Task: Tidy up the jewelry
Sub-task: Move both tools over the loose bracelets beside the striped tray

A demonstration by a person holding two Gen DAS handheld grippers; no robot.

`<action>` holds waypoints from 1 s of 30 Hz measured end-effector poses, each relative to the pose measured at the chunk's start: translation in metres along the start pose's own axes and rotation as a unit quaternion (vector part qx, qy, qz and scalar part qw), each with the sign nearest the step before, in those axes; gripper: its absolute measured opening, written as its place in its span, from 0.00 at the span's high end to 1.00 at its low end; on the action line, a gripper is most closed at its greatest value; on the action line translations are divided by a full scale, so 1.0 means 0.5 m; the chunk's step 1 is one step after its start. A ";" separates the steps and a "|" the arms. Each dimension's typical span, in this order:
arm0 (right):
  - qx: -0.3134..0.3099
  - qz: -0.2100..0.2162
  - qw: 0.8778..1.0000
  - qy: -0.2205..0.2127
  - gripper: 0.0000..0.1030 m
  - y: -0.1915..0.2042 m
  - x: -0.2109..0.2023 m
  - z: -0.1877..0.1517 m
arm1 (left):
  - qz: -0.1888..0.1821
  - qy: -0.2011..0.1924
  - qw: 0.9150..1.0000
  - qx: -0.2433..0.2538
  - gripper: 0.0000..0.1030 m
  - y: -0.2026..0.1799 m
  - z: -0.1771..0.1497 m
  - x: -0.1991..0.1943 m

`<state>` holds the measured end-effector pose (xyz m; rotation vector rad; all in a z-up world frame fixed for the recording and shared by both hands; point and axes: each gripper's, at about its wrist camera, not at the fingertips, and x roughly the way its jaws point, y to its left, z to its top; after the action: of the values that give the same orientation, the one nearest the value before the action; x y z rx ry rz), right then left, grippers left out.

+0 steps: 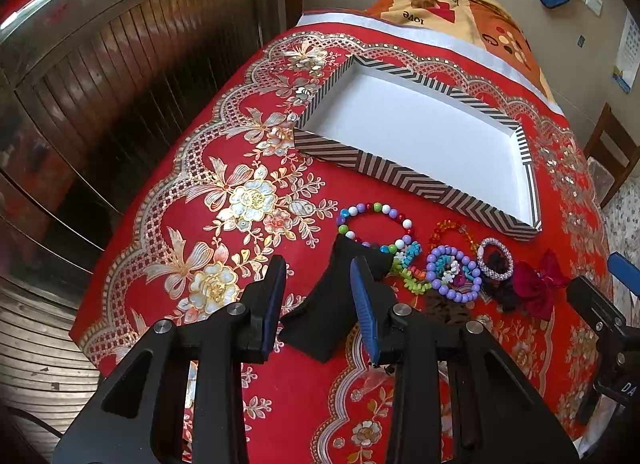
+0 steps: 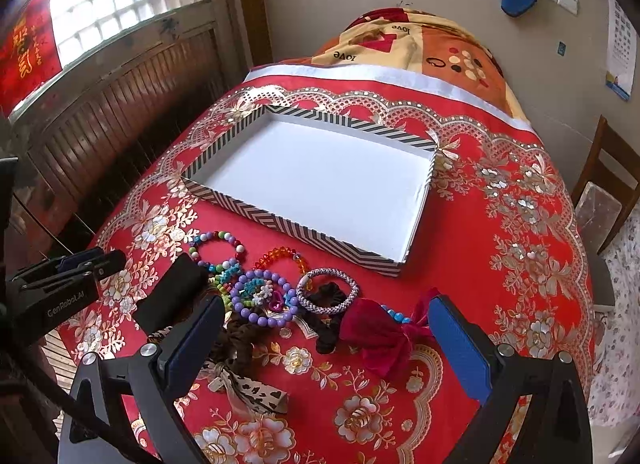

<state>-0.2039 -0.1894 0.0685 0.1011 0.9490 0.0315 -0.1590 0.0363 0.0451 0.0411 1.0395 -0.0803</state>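
A shallow striped tray [image 2: 288,219] with a bare white floor sits toward the far side of the counter [image 2: 500,264], its open side up so pieces can be dropped in from above. Nothing lies in it yet, so the sorting looks barely begun. The jewelry is bunched in a row just in front of the tray's near wall, within short reach of both tools: a multicoloured bead bracelet [image 1: 374,219], a purple bead bracelet [image 2: 266,296] lying over smaller bright pieces, an orange bead bracelet [image 2: 280,256], a woven bangle [image 2: 328,290], a black scrunchie [image 2: 330,324] and a dark red bow [image 2: 380,328].

The left hand-held gripper [image 1: 318,300] hangs tilted downward with its jaws half apart and a black cloth piece [image 1: 320,316] lying between them; neither pad visibly presses on it. The right hand-held gripper [image 2: 324,348] stands wide open, its jaws straddling the bow and scrunchie without touching, probably lined up to take one of them first.
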 end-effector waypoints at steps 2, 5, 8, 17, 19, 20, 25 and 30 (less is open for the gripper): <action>0.001 0.001 1.000 0.001 0.02 0.001 0.001 0.001 | 0.000 0.002 1.000 0.000 0.68 -0.003 0.002 0.002; 0.001 0.001 1.000 0.004 0.02 0.000 0.007 0.001 | -0.001 0.006 1.000 0.002 0.68 -0.007 0.004 0.009; 0.002 0.001 1.000 0.005 0.02 -0.003 0.012 0.003 | -0.001 0.009 1.000 0.004 0.68 -0.010 0.005 0.015; 0.005 0.003 1.000 0.009 0.02 -0.007 0.024 0.007 | -0.001 0.016 1.000 0.005 0.68 -0.007 0.012 0.028; 0.005 0.004 1.000 0.009 0.02 -0.006 0.025 0.006 | -0.002 0.018 1.000 0.005 0.68 -0.007 0.013 0.031; 0.006 0.005 1.000 0.011 0.02 -0.007 0.027 0.006 | -0.001 0.018 1.000 0.005 0.68 -0.006 0.014 0.032; 0.007 0.006 1.000 0.015 0.02 -0.009 0.035 0.009 | -0.002 0.023 1.000 0.003 0.68 -0.002 0.016 0.041; 0.007 0.008 1.000 0.018 0.02 -0.009 0.042 0.008 | -0.003 0.028 1.000 0.002 0.68 0.000 0.017 0.050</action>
<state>-0.1883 -0.1927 0.0533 0.1202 0.9844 0.0412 -0.1391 0.0346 0.0281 0.0445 1.0959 -0.0866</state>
